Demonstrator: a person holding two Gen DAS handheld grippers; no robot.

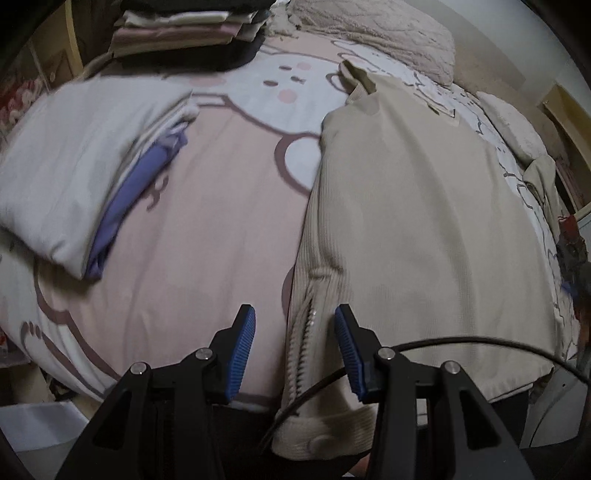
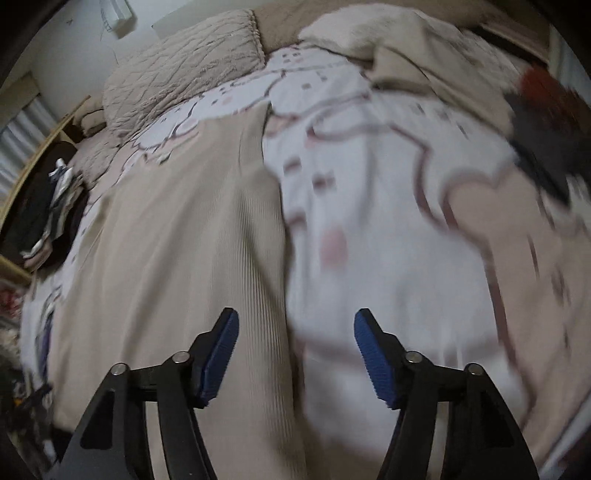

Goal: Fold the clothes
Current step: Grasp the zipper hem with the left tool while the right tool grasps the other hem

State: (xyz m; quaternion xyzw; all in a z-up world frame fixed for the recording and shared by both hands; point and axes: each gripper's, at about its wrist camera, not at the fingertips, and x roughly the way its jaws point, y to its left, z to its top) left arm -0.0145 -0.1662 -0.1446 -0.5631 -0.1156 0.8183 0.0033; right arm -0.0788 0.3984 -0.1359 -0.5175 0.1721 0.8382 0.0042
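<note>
Left wrist view first, from its left edge across: a folded white garment (image 1: 74, 177) with a purple piece (image 1: 122, 214) tucked under it lies on the pink cartoon-print bedspread (image 1: 207, 229), with a stack of folded clothes (image 1: 192, 29) behind it at the far edge. Right of bare bedspread lies the beige ribbed cardigan (image 1: 413, 229), spread flat, its zipper edge (image 1: 306, 332) running down toward me. My left gripper (image 1: 295, 347) hangs over that edge with its jaws parted; the zipper strip sits between the blue pads (image 1: 245, 350), which do not press on it. A black cable (image 1: 480, 341) curves across the cardigan's lower right.

Right wrist view is blurred: the cardigan (image 2: 166, 258) fills the left half, white bedspread (image 2: 388, 221) the right. My right gripper (image 2: 295, 350) is released, jaws wide, over the cardigan's right edge, holding nothing.
</note>
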